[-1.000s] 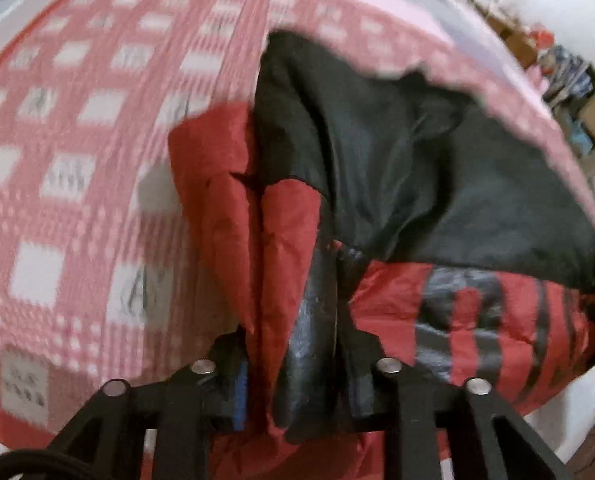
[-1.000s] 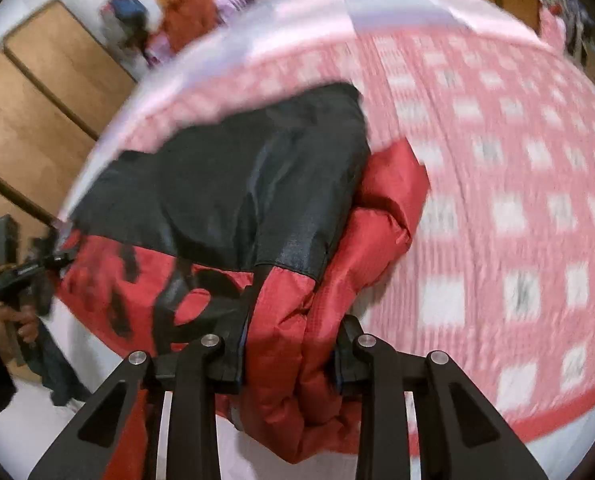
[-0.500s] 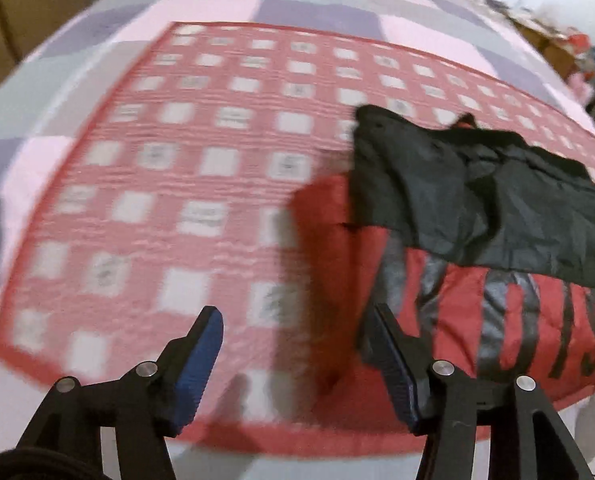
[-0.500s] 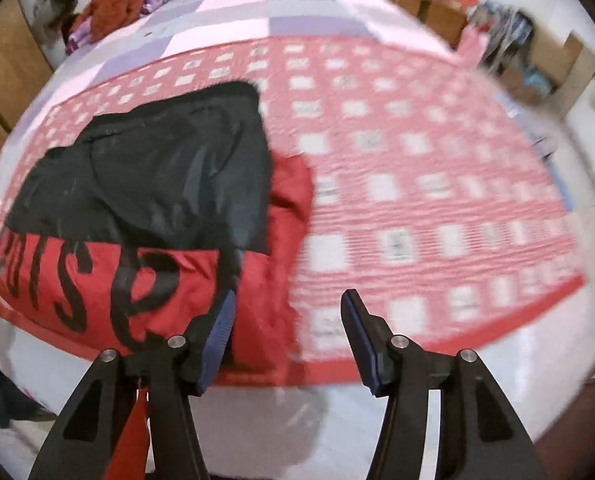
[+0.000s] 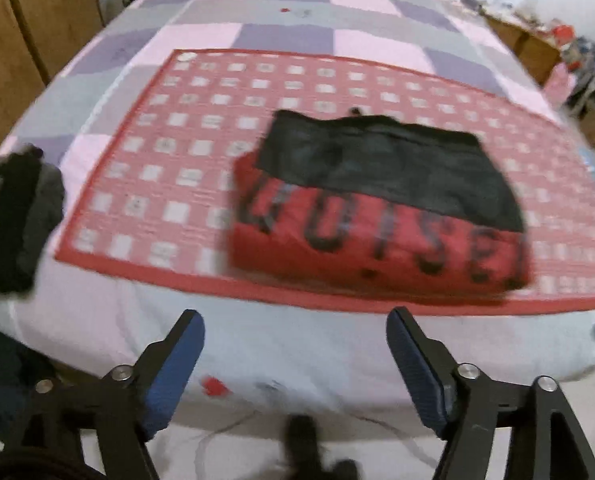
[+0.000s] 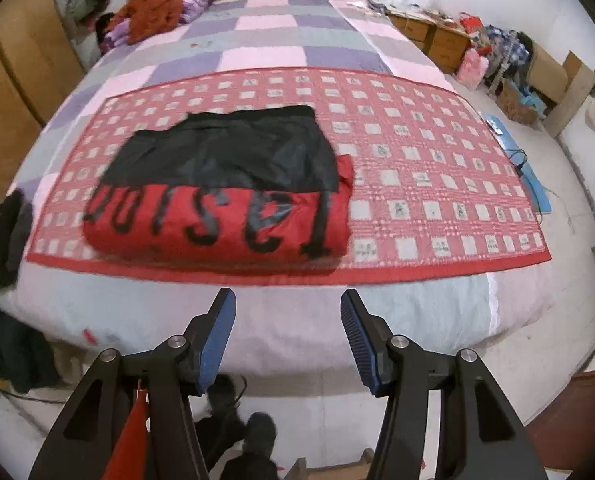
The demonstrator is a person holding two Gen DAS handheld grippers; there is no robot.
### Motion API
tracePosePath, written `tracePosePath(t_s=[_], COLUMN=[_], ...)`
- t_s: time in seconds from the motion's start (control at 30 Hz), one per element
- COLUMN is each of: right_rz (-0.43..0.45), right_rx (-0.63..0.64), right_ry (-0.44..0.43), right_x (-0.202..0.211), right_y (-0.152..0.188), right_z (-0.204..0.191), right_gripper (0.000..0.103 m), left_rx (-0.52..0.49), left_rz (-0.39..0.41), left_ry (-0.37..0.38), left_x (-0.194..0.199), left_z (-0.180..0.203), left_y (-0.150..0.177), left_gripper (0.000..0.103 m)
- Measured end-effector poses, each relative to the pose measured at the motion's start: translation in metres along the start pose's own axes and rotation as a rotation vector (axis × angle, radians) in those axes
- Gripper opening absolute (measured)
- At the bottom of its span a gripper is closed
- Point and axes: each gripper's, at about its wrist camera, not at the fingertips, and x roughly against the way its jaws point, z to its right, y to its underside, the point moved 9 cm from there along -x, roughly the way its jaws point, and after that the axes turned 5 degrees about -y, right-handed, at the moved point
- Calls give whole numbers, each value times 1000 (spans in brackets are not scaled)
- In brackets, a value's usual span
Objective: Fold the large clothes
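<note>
At far left, a dark garment sits on the bed's edge, clear of the red checked mat. Left of the bed's foot, another dark heap lies on the floor.

The jacket lies folded on the mat's left half, black panel on the far side, red panel toward you. The red panel carries large black letters; they read roughly "OISE", blurred, and the full word cannot be confirmed. No other label is readable.

Your left gripper hangs over the bed's near edge, this side of the jacket and apart from it. Its jaws have just been opening and stand wide with nothing between them. The jacket lies ahead and slightly right of its fingers.

Your right gripper hangs likewise short of the mat, with the jacket ahead and to its left. Its jaws have just been opening and stand apart, empty. A red scrap hangs beside its left finger.

Nothing lies between either gripper and the jacket.

Clothes are piled at the head. At right stand boxes and clutter along the wall, and a blue strip lies on the floor.
</note>
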Motion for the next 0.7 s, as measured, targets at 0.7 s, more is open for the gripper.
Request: tracePosePath(t_s=[0.7], right_rz=[5], right_rx=[20], right_ry=[-56], right_x=[111], right_y=[28], right_z=[-54], right_gripper=[58], left_rx=[-118], left_rz=[3], left_ry=[-74], left_x=[87], left_z=[65], left_y=[-1], left_gripper=[89])
